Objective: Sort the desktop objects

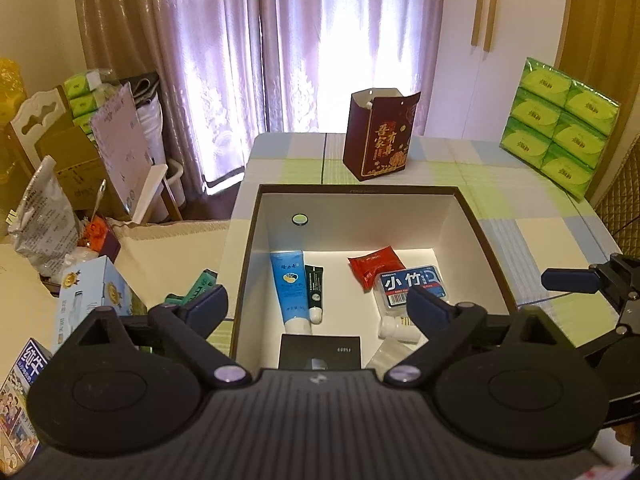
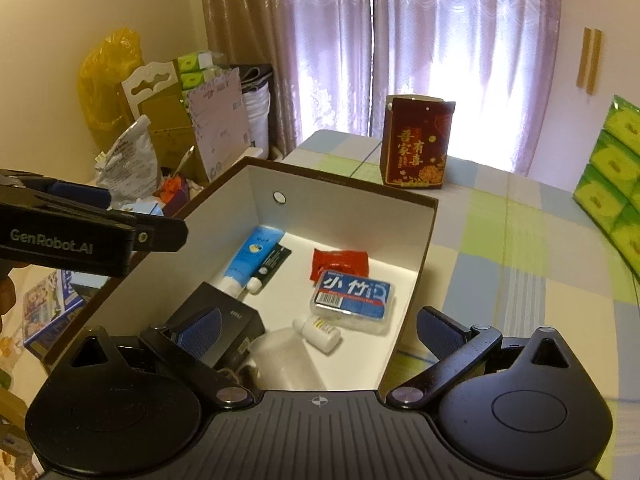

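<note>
So the big white-lined storage box (image 1: 352, 216) sat dead centre on the table and already held most of the loot: a blue tube (image 1: 290, 290) with a small dark green tube (image 1: 314, 292) touching it at its 3 o'clock, a red snack packet (image 1: 374, 266), a blue floss-pick case (image 1: 408, 290) just beside that at 5 o'clock, a little white bottle (image 2: 318, 332) and a black box (image 2: 218, 320) near the front wall. Left gripper (image 1: 316, 304) hovered over the box with its jaws spread wide and nothing in them; right gripper (image 2: 320, 326) was the same, wide apart and empty, over the box's near right corner. My guess on the risk: the box wall is tall, so a low reach could clip the rim and shove the whole box, or the two grippers could bump since they were close. Table had a pastel plaid cloth (image 2: 520, 240), a dark red gift bag (image 2: 416, 144) at 12 o'clock, green tissue packs (image 1: 560, 128) at 2, purple curtains (image 1: 280, 40) behind, clutter at 9.
</note>
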Demonstrator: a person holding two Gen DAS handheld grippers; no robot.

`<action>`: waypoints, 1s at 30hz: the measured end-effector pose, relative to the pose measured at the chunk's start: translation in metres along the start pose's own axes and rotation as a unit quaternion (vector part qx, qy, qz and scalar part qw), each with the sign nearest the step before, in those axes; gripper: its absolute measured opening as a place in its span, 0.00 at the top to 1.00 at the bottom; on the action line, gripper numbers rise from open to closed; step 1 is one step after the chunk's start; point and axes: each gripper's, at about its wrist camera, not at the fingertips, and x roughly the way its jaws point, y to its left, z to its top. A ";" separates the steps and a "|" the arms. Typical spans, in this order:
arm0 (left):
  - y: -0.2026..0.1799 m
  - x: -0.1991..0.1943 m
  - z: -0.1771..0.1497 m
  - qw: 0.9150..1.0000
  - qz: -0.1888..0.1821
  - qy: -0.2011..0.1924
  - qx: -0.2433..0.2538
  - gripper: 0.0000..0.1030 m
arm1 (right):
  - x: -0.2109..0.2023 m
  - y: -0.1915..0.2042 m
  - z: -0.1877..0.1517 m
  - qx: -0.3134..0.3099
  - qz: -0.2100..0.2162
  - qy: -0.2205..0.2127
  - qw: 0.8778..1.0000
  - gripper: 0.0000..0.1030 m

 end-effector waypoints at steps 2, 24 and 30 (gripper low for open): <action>0.000 -0.008 -0.004 1.000 -0.001 -0.004 -0.001 0.08 | -0.007 0.002 -0.003 0.005 -0.003 -0.003 1.000 0.02; -0.017 -0.081 -0.041 0.999 0.033 -0.036 -0.015 0.01 | -0.066 0.019 -0.028 -0.004 0.005 -0.025 1.000 0.02; -0.031 -0.099 -0.052 0.998 0.055 -0.035 -0.024 0.01 | -0.084 0.011 -0.037 -0.008 0.035 -0.018 0.999 0.02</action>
